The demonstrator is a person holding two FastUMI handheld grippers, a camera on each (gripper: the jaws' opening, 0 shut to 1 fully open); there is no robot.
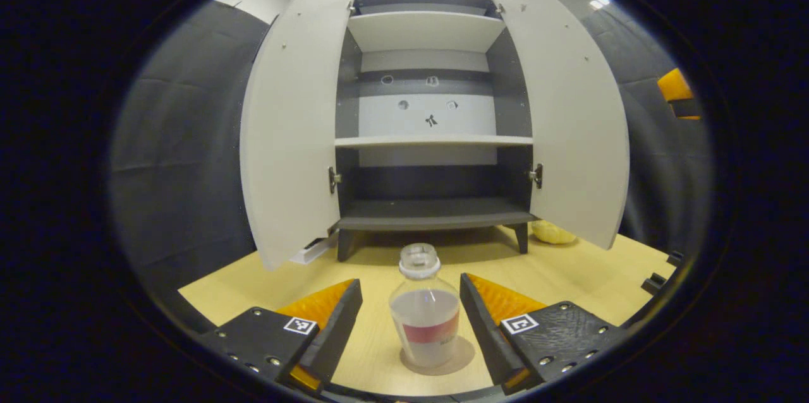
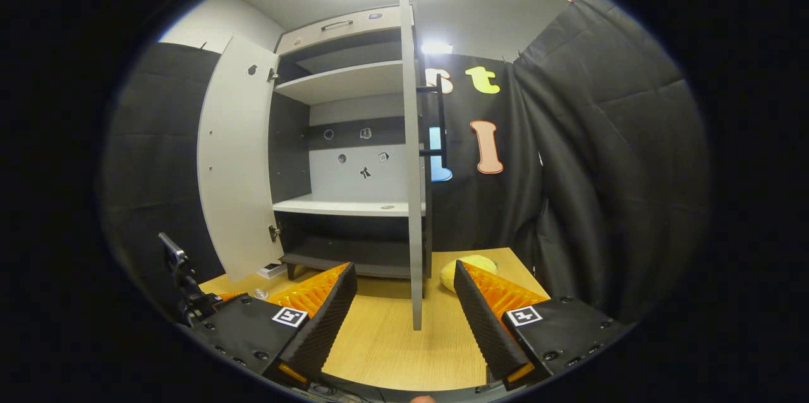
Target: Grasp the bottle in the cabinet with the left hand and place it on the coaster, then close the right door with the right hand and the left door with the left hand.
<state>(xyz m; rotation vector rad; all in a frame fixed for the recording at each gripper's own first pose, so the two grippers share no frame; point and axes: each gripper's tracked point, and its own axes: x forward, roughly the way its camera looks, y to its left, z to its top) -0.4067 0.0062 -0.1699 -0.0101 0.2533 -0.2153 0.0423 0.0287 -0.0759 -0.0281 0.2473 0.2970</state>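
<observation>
Left claw [image 1: 411,321] stands with its jaws spread wide, and we see the bottle [image 1: 425,311] upright between them, touching neither finger. We find the bottle clear-walled, with a pale cap, a band of label around its lower half, and clear liquid filling it to about the shoulder. It sits on a round coaster [image 1: 464,355] on the wooden surface [image 1: 588,276], in front of the cabinet [image 1: 433,138].

We see both cabinet doors swung open: the left door [image 1: 287,131] and the right door [image 1: 572,119] flare outward to either side. Inside, the middle shelf [image 1: 433,141] and the dark bottom shelf [image 1: 436,212] carry nothing; the pale top shelf [image 1: 423,30] looks bare too.

Our right claw [image 2: 404,311] also has its jaws apart, gripping nothing, with the edge of the right door [image 2: 414,201] rising just ahead between its fingers. A yellow rounded object [image 2: 458,270] lies on the surface [image 2: 392,340] beyond that door, near the black cloth wall [image 2: 600,169].
</observation>
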